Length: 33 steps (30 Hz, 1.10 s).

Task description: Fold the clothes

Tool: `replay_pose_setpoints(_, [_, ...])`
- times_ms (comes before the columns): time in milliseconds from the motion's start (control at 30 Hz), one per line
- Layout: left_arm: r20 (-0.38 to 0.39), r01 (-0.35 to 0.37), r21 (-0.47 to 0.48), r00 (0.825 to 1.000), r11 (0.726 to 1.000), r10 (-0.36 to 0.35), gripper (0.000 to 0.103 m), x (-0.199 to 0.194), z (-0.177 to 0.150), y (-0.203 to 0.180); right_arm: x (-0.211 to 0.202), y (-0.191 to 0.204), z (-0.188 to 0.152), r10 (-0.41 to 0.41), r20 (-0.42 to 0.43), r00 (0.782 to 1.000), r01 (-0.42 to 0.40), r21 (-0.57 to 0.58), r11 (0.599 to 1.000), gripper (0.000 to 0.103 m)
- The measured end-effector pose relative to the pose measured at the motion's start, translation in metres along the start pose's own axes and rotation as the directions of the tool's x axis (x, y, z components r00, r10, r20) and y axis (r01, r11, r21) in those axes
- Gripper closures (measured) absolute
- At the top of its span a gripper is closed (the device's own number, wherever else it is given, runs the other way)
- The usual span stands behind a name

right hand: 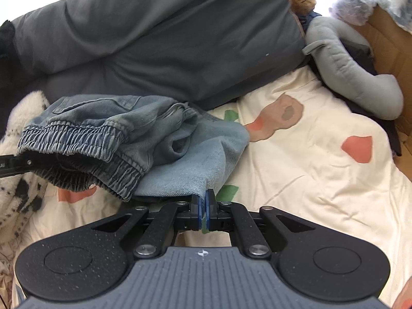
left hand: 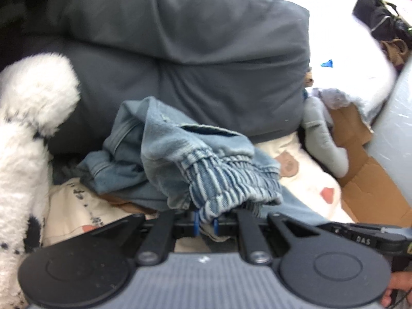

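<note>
One garment is all I'm working, a pair of light blue jeans with an elastic waistband, and it is nowhere near folded: it sits bunched and rumpled in a heap on the bed, part lifted off the patterned cream bedspread. My left gripper has its fingers clenched on the gathered waistband, denim pinched between the blue pads. My right gripper is clamped tight on a flat hem edge of the same jeans, a thin sliver of cloth between its pads. So I've got two holds, one at the waist and one at a leg end by my reckoning, and that reads to me as the very start: grab, lift, shake it out. Nothing is smoothed, no crease laid, no fold made yet. Left to do, I'd say: spread the jeans flat, lay leg on leg, then fold up. Around the jeans, big grey pillows sit just behind, a fluffy white spotted plush on the left, a grey stuffed toy off right beside cardboard.
</note>
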<state>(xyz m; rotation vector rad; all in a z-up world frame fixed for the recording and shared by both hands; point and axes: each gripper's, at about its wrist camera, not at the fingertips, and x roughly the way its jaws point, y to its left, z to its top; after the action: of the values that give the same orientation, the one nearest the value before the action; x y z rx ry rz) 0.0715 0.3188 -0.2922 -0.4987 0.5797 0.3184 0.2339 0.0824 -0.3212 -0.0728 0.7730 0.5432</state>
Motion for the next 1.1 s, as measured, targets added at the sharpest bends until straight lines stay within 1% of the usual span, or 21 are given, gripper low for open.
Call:
replay_pose_setpoints(67, [-0.006,0.024,0.0,1.0,1.0,-0.024,0.093,-0.005,0.001,-0.005,-0.01,-0.003,-0.001,-0.014,-0.009,1.0,0.014,0.013,1.0,0.103])
replay_pose_setpoints(167, [-0.024,0.063,0.005,0.998,0.998,-0.063,0.093,-0.013,-0.002,-0.015,-0.027,-0.008,-0.003,-0.027,-0.01,1.0,0.027,0.002,1.0,0.103])
replay_pose_setpoints(300, [-0.082,0.119,0.018,0.99,0.993,-0.118,0.093,-0.016,-0.018,-0.03,-0.054,-0.022,-0.008,-0.053,-0.028,0.998,0.053,-0.011,0.999,0.103])
replay_pose_setpoints(400, [-0.124,0.157,0.014,0.98,0.987,-0.154,0.093,-0.018,-0.03,-0.041,-0.075,-0.037,-0.014,-0.074,-0.044,0.996,0.073,-0.03,0.997,0.103])
replay_pose_setpoints(567, [-0.185,0.234,0.027,0.957,0.972,-0.226,0.093,-0.022,-0.044,-0.065,-0.109,-0.058,-0.024,-0.135,-0.042,0.99,0.133,-0.053,0.99,0.103])
replay_pose_setpoints(667, [-0.218,0.281,0.057,0.94,0.958,-0.262,0.093,-0.025,-0.051,-0.081,-0.126,-0.072,-0.03,-0.166,-0.043,0.985,0.164,-0.037,0.986,0.103])
replay_pose_setpoints(767, [-0.244,0.326,0.056,0.921,0.944,-0.303,0.092,-0.026,-0.054,-0.091,-0.142,-0.086,-0.038,-0.191,-0.051,0.98,0.19,-0.028,0.981,0.103])
replay_pose_setpoints(867, [-0.291,0.372,0.068,0.895,0.926,-0.338,0.092,-0.024,-0.057,-0.101,-0.163,-0.102,-0.051,-0.218,-0.066,0.974,0.219,-0.007,0.976,0.103])
replay_pose_setpoints(933, [-0.328,0.391,0.088,0.88,0.916,-0.344,0.09,-0.023,-0.061,-0.107,-0.177,-0.112,-0.06,-0.241,-0.077,0.967,0.242,0.011,0.97,0.103])
replay_pose_setpoints(1000, [-0.376,0.407,0.094,0.86,0.909,-0.346,0.089,-0.02,-0.066,-0.114,-0.191,-0.124,-0.072,-0.262,-0.09,0.961,0.265,0.031,0.964,0.103])
replay_pose_setpoints(1100, [-0.43,0.441,0.11,0.829,0.891,-0.358,0.083,-0.021,-0.072,-0.123,-0.21,-0.134,-0.088,-0.287,-0.102,0.952,0.294,0.063,0.954,0.103])
